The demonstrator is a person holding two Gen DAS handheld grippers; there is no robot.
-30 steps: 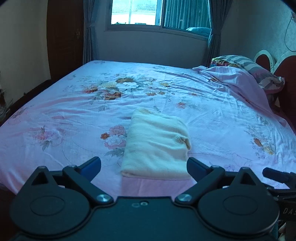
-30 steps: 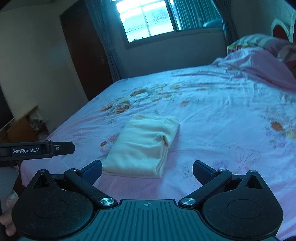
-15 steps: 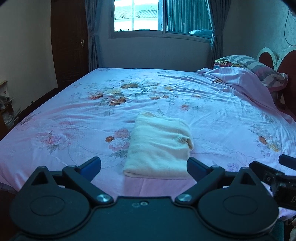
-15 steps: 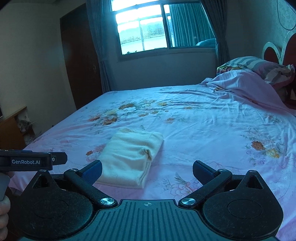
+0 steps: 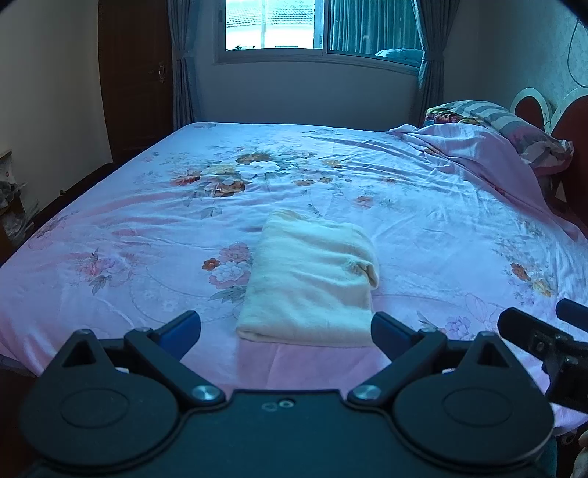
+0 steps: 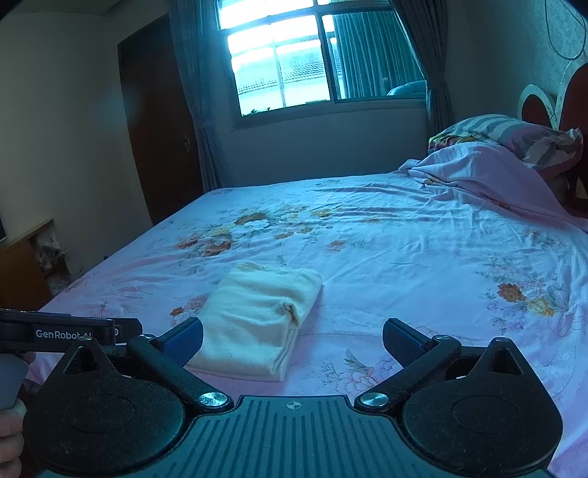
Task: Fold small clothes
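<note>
A cream garment lies folded into a neat rectangle on the pink floral bedsheet, near the bed's front edge. My left gripper hangs open just in front of it, fingers apart and holding nothing. In the right wrist view the same folded garment sits ahead and to the left of my right gripper, which is also open and holds nothing. Both grippers are clear of the cloth. The right gripper's body shows at the lower right of the left wrist view.
A rumpled pink blanket and striped pillow lie by the red headboard at the right. A window with curtains is on the far wall, a dark wardrobe at the left. The left device and a hand show.
Both grippers have drawn back and tilted upward from the folded garment; more of the room and window shows now. The garment has not moved.
</note>
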